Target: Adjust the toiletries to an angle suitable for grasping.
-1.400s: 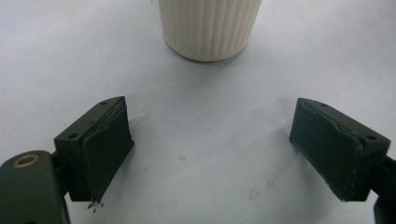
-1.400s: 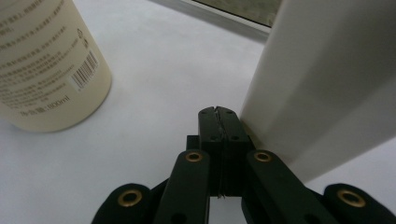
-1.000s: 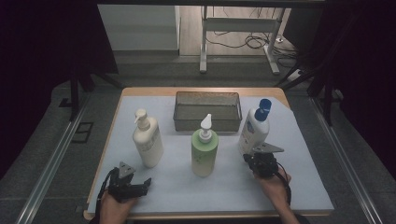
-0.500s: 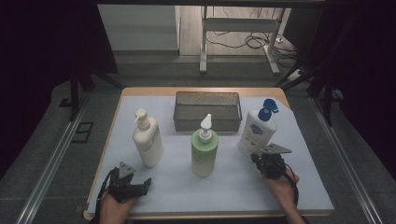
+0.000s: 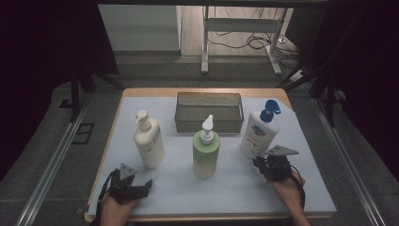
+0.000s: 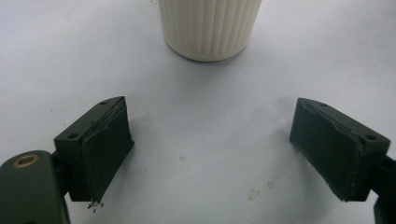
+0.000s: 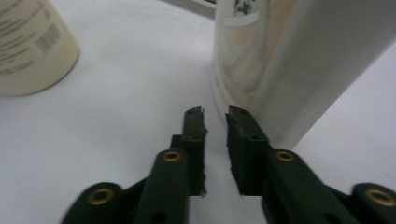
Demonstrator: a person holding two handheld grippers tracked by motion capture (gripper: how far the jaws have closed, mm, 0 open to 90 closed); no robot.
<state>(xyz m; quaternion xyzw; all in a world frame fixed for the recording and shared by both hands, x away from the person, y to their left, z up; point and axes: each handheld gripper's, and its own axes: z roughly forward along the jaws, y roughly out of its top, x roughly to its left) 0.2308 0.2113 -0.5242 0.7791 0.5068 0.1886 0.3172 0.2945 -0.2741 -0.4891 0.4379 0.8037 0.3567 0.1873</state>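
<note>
Three pump bottles stand on the white mat: a cream one (image 5: pixel 148 141) at left, a green one (image 5: pixel 205 151) in the middle, and a white one with a blue pump (image 5: pixel 258 133) at right. My left gripper (image 5: pixel 147 184) rests near the front left edge. It is open wide (image 6: pixel 212 119) and empty, facing the cream bottle's ribbed base (image 6: pixel 208 28). My right gripper (image 5: pixel 259 163) sits just in front of the white bottle. Its jaws are shut (image 7: pixel 215 114) with only a thin gap and nothing held, their tips beside the white bottle's base (image 7: pixel 261 60).
A dark wire-mesh basket (image 5: pixel 209 123) stands behind the green bottle at the back of the table (image 5: pixel 141 92). Another bottle's pale base (image 7: pixel 28 42) shows at the left of the right gripper view. Bare mat lies between the two grippers.
My right gripper has drawn back a little toward the near right, away from the white bottle. The left gripper has not moved.
</note>
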